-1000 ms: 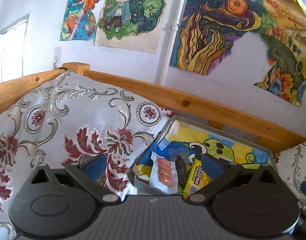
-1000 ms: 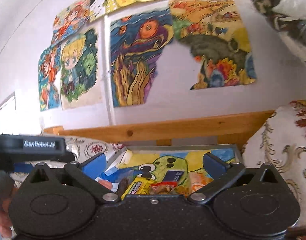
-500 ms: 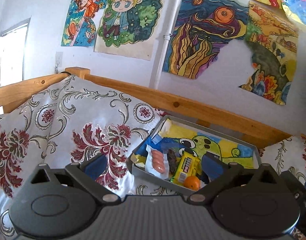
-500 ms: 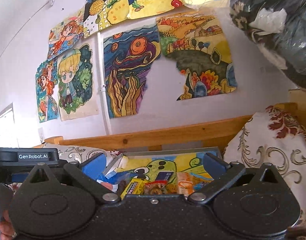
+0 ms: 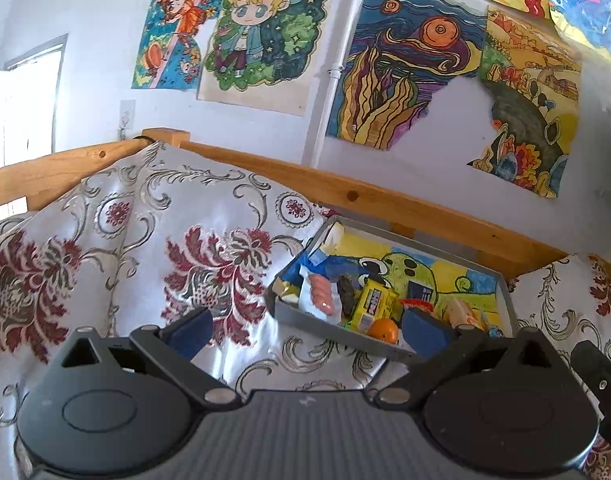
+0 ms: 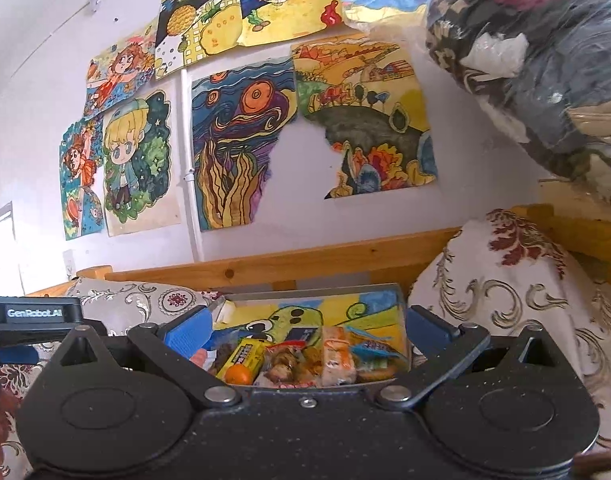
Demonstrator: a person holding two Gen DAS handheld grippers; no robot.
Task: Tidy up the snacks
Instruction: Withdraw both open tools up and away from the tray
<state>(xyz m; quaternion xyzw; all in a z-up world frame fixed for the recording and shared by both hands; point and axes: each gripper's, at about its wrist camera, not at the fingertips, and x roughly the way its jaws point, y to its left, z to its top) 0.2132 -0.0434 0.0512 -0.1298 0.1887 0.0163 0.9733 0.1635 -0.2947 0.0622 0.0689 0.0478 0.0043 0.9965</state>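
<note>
Looked like the very end of the job, or a pause between picks, tbh: the snacks were all seen piled inside the shallow grey tray with the cartoon drawing on its floor (image 5: 337,342), which was parked on the floral silver-and-red cloth (image 5: 145,248) below the wooden rail (image 5: 385,200). A yellow rectangular packet (image 5: 371,306), a small orange fruit (image 5: 383,330) and a pink sausage in clear wrap (image 5: 321,294) could be made out among them. No loose snack was spotted outside the tray, so the next move was judged to be either a tidy-up nudge inside it or nothing at all. The left gripper (image 5: 305,326) was held wide apart with nothing between its 2 blue pads, short of the tray. The right gripper (image 6: 305,326) was spread just as wide, also empty and touching nothing.
</note>
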